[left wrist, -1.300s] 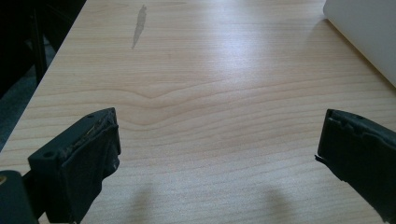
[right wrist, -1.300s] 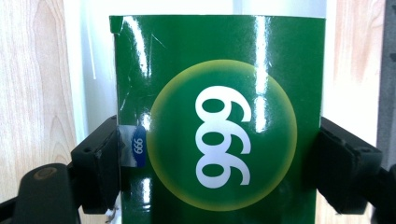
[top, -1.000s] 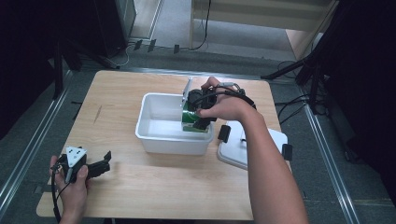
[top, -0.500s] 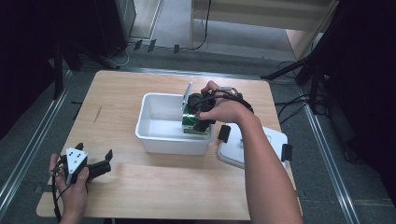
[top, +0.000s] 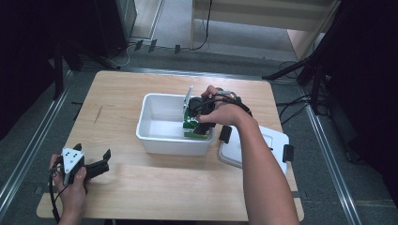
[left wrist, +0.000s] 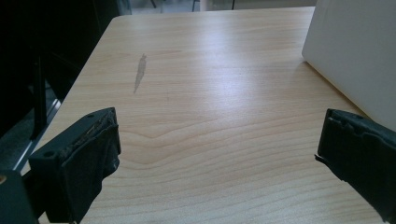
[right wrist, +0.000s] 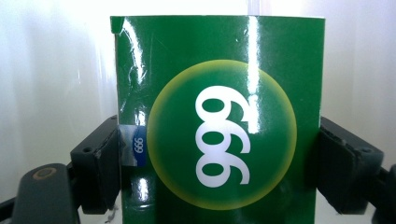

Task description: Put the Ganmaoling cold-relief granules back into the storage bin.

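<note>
While I watch from the high view, my right gripper [top: 201, 123] sits at the right end of the white bin [top: 159, 129], its jaws clamped on either side of the green box [top: 193, 125]. My right gripper view shows that box [right wrist: 219, 121] pinched between the two black pads, its glossy face printed with a yellow-rimmed circle and the white digits 999, with pale plastic behind it on both sides. From above, the box stands against the bin's right wall, low inside the bin; I cannot tell whether it touches the floor of the bin. Just right of the bin, the white lid [top: 263, 145] lies flat on the wooden table [top: 141, 183], partly under my right forearm. My left gripper [top: 96, 164] rests well to the left of the bin and nearer me, near the table's front corner. Its jaws stand wide apart with nothing between them, and my left gripper view shows bare tabletop [left wrist: 210, 93] between them, with the bin's wall [left wrist: 359, 51] at the right.
</note>
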The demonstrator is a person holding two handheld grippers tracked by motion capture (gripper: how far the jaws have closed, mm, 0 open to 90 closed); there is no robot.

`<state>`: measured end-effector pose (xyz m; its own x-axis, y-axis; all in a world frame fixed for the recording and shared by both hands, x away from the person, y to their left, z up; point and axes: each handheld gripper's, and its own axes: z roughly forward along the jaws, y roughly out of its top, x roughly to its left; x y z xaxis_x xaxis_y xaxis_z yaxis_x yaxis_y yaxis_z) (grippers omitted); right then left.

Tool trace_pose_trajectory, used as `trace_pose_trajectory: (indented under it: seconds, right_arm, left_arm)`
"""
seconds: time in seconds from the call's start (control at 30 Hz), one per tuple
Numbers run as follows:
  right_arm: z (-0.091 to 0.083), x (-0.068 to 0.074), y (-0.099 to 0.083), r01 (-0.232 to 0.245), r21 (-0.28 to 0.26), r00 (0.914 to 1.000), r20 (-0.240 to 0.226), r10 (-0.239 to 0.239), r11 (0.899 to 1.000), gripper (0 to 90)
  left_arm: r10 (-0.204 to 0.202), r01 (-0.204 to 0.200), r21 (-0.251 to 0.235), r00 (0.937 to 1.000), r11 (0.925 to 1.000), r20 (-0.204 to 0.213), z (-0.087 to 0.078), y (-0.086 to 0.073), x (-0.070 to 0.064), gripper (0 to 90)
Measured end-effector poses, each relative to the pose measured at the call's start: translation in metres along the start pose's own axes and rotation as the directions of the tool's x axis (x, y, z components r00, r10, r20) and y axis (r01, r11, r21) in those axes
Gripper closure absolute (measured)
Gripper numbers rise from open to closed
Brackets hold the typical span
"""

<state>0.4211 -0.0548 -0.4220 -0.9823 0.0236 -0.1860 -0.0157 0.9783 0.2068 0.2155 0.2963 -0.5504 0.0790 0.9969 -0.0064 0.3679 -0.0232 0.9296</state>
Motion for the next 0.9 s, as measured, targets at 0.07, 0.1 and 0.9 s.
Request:
trace_pose_trajectory:
  seconds: [0.07, 0.1, 0.9]
  right_arm:
    - [0.001, 0.000, 0.000, 0.002, 0.002, 1.0000, -0.005, -0.002, 1.000, 15.6]
    - [0.002, 0.000, 0.000, 0.002, 0.004, 1.0000, -0.008, -0.002, 1.000, 15.5]
    - [0.023, -0.005, 0.004, -0.053, 0.114, 0.9912, -0.115, 0.066, 0.992, 15.1]
  left_arm:
    - [0.004, -0.004, 0.001, 1.0000, 1.0000, -0.001, 0.000, 0.000, 0.000, 0.0]
    - [0.007, -0.007, 0.002, 1.0000, 1.0000, -0.001, 0.000, 0.000, 0.000, 0.0]
    - [0.002, -0.002, -0.003, 1.0000, 1.0000, 0.005, 0.000, 0.000, 0.000, 0.0]
